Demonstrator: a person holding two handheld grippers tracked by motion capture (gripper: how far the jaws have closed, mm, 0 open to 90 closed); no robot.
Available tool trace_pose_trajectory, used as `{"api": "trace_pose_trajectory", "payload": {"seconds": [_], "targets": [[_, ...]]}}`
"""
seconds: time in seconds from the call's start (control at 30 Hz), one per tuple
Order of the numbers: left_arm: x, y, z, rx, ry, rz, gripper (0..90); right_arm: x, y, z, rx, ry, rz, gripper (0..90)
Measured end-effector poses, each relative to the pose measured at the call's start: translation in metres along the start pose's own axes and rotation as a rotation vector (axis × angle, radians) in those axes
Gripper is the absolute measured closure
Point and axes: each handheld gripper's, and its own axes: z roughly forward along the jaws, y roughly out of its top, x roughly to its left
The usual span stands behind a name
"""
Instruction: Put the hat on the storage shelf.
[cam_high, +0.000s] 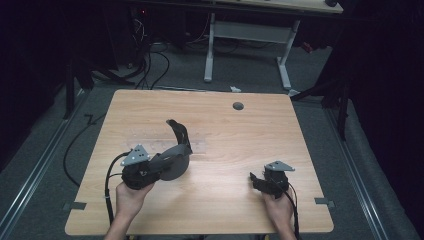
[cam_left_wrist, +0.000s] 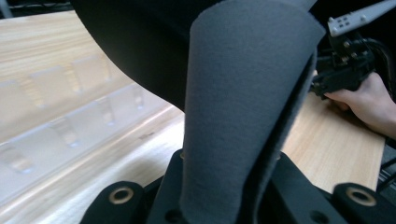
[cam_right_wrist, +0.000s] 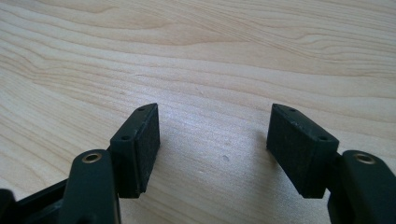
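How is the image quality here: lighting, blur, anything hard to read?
High view: table lit, surroundings nearly black. Left gripper view: grey felt piece is close and soft, clear tray behind blurred. Right gripper view: pads and wood grain sharp, evenly lit.

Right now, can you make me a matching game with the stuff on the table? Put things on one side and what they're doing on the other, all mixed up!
Things:
1. left gripper
2. right gripper
3. grey felt piece
4. clear plastic tray

States:
A. lying flat on the wooden table
B. open, with nothing between its jaws
C. pinched and curling upward
D. shut on something soft

Pairs: 1-D, 2-B, 3-C, 4-A
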Motion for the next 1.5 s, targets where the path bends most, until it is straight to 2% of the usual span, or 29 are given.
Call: {"api": "trace_pose_trajectory", "payload": {"seconds": [0.2,0.4,0.5,0.6,0.63,0.87,1.0,1.23,1.5], "targets": [[0.009,0.019,-0.004,-0.039,0.029,-0.007,85.5,0.000,0.000,0.000,0.000,0.000,0.000,34.7],[0.016,0.031,-0.009,-0.068,0.057,0.001,85.5,0.000,0.000,0.000,0.000,0.001,0.000,34.5],[0.022,0.042,-0.013,-0.108,0.074,-0.008,85.5,0.000,0.000,0.000,0.001,0.003,-0.002,34.0],[0.026,0.047,-0.014,-0.125,0.086,-0.011,85.5,0.000,0.000,0.000,0.000,0.004,-0.002,33.9],[0.030,0.051,-0.015,-0.133,0.103,-0.004,85.5,0.000,0.000,0.000,0.000,0.003,-0.004,33.6],[0.042,0.061,-0.018,-0.173,0.148,0.015,85.6,0.000,0.000,0.000,0.000,0.006,-0.006,33.2],[0.052,0.066,-0.018,-0.190,0.194,0.040,85.6,0.000,0.000,0.000,0.000,0.006,-0.007,33.3],[0.062,0.072,-0.018,-0.222,0.235,0.053,85.7,0.001,0.000,0.000,0.000,0.008,-0.008,33.2],[0.082,0.078,-0.017,-0.250,0.300,0.064,85.7,0.000,0.000,0.000,0.000,0.008,-0.009,33.2]]}}
